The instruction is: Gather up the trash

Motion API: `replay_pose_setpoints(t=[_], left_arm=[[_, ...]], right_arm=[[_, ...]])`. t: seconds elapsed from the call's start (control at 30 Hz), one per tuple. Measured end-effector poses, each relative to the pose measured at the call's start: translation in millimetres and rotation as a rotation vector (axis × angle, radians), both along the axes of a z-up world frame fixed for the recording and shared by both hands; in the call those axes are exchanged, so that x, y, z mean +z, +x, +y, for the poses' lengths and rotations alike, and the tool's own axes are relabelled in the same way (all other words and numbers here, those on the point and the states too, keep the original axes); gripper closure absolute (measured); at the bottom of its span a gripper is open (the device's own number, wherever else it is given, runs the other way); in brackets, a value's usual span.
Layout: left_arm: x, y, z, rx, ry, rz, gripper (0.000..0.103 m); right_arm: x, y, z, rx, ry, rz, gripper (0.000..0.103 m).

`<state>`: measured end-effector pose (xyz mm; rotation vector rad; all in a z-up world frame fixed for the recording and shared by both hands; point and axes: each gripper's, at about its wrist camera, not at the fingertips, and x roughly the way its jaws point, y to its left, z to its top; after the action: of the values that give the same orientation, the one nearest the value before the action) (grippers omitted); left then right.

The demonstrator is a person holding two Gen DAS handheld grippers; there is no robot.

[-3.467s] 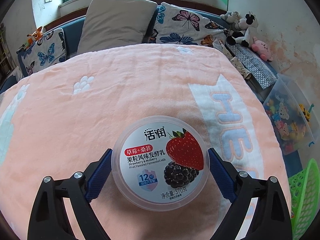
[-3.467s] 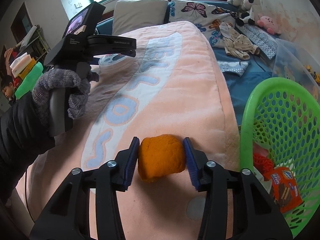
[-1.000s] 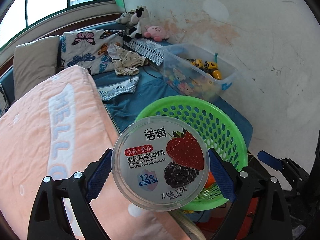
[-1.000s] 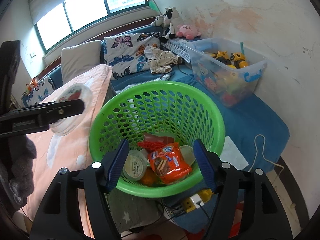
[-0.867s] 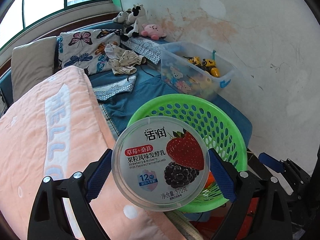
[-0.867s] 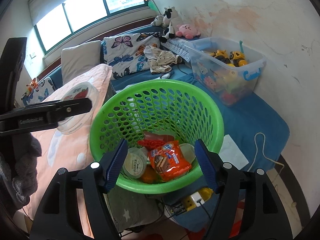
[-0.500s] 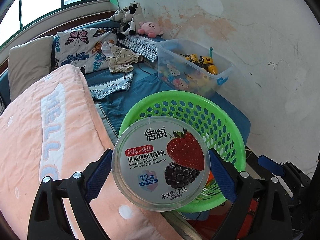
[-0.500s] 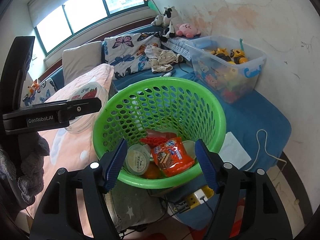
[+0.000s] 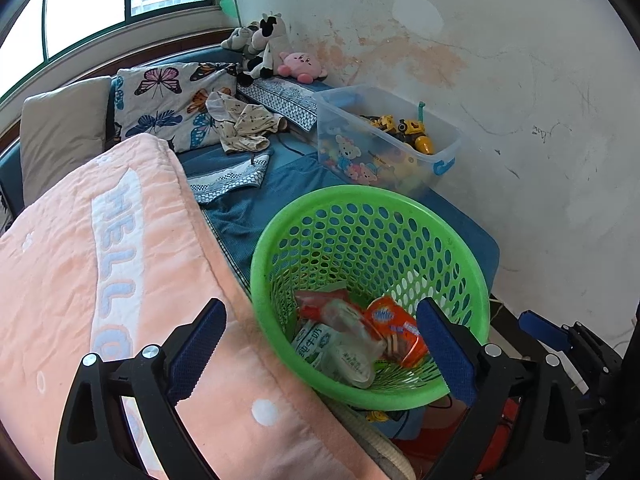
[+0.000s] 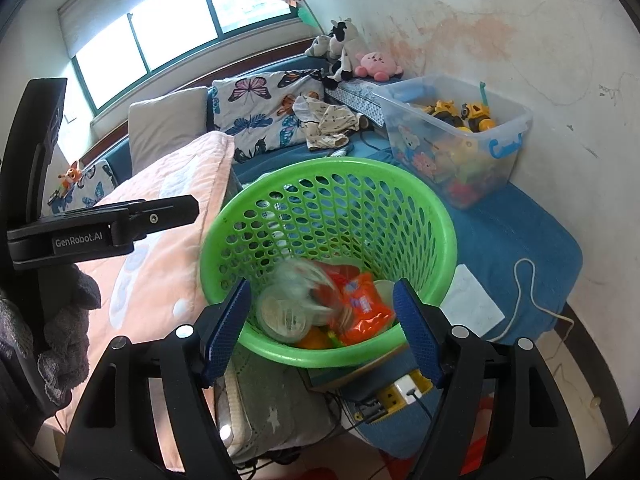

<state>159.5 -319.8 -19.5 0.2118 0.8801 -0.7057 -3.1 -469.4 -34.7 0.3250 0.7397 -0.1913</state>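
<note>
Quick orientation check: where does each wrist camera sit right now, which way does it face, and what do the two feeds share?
Left wrist: sits on the left gripper, looks down past the peach blanket into the green basket; its open, empty fingers show.
Right wrist: sits on the right gripper, looks down into the green basket; its open fingers show, plus the left gripper's body and a gloved hand.
Shared: basket, blanket, toy bin.

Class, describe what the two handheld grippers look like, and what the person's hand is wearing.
Each gripper, left gripper and right gripper, has black angular fingers with silver screws and ribbed blue pads. The left one's body reads GenRobot.AI. The hand wears a grey knitted glove.
</note>
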Motion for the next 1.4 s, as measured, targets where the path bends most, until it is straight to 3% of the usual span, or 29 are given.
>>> replay_pose_setpoints(t=[0.67,1.4], left_arm=[[12,-15,90,0.129,0.011,-0.065,0.009],[22,-74,224,0.36,0.045,-0.177,0.009]], right_arm=[[15,-8,42,0.06,-0.028,-0.034,0.019],[27,-14,127,0.2,-0.093,-0.049,0.009]])
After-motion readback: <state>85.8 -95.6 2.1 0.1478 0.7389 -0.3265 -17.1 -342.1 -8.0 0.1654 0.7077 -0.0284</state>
